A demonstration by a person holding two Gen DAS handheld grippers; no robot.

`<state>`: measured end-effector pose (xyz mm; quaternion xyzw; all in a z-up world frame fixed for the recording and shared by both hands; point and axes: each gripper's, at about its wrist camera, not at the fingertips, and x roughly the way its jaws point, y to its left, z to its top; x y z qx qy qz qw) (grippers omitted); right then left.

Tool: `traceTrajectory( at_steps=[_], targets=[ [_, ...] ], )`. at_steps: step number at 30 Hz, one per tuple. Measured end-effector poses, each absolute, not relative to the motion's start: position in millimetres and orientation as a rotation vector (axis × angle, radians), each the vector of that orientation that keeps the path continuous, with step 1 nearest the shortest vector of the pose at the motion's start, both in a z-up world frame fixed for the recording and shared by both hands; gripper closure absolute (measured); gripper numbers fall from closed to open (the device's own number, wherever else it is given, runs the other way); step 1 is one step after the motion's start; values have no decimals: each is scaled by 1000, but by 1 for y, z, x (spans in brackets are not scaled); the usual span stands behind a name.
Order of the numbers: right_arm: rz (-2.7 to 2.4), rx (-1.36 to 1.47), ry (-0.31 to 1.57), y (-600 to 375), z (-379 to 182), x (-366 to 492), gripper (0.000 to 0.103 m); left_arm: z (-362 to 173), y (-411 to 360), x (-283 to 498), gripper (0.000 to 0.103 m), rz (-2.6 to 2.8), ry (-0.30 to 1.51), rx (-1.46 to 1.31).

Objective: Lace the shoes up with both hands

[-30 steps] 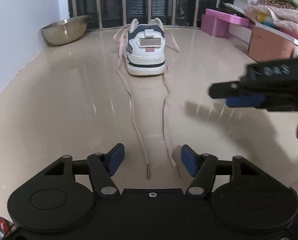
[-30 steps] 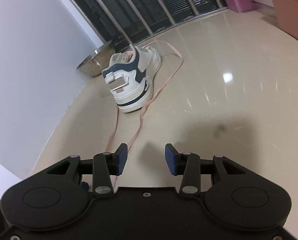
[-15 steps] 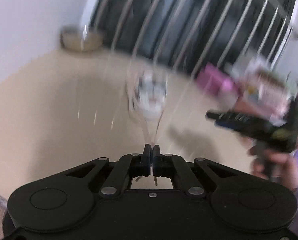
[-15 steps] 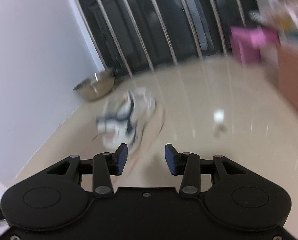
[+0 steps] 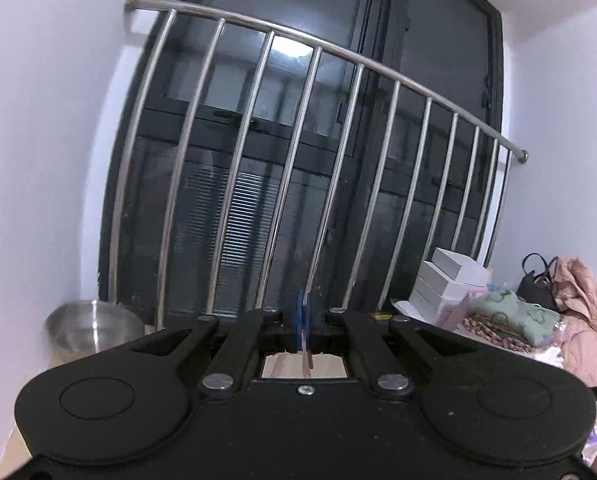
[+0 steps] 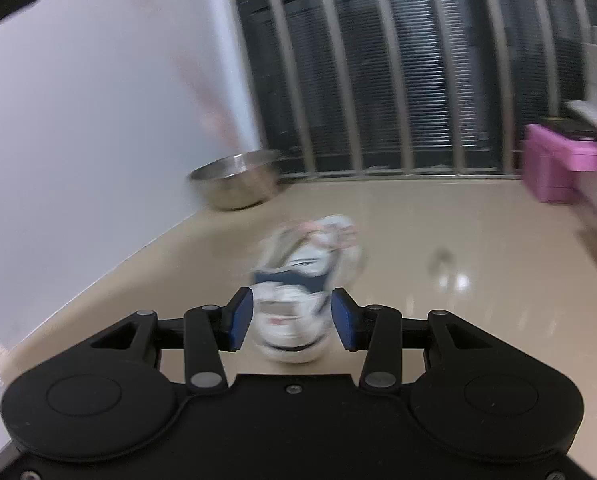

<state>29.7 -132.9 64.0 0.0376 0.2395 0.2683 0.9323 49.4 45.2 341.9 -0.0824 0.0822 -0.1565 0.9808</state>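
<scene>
Above the sneaker (image 6: 298, 280), left gripper (image 5: 303, 320) clamped on pink lace end (image 5: 308, 360), right gripper (image 6: 292, 316) spread empty; best kept taut, no jerking.

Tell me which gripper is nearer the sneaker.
Right. The right gripper hangs open just above the sneaker; the left gripper, shut on the pink lace, is raised toward the window bars.

Both tools match: the left tool (image 5: 303, 322) and right tool (image 6: 292, 314) have black bodies, round caps, silver screws, blue pads (image 6: 240, 318).
</scene>
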Motion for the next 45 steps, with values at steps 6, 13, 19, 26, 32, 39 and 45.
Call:
traceTrajectory(
  at_steps=[6,13,19,26,32,39,45],
  targets=[
    [526,-76,524,-56,54,82,57,344,14,67,102,-316,169,-107],
    [515,-285,606,2,36,126,86,342,27,56,102,-272,153,-82],
    [783,-339,659,-82,45,53,87,339,47,27,102,-367,164,-172],
    [859,-276,577,-138,64,-39,83,328,52,-6,102,-441,183,-244],
    [828,-79,479,-117,82,-17,71,345,41,-8,102,-442,154,-220],
    [764,-78,414,-93,96,-5,103,358,37,-15,102,-441,106,-206],
    [823,-42,232,-114,166,-43,103,369,39,-13,102,-456,71,-221]
  ],
)
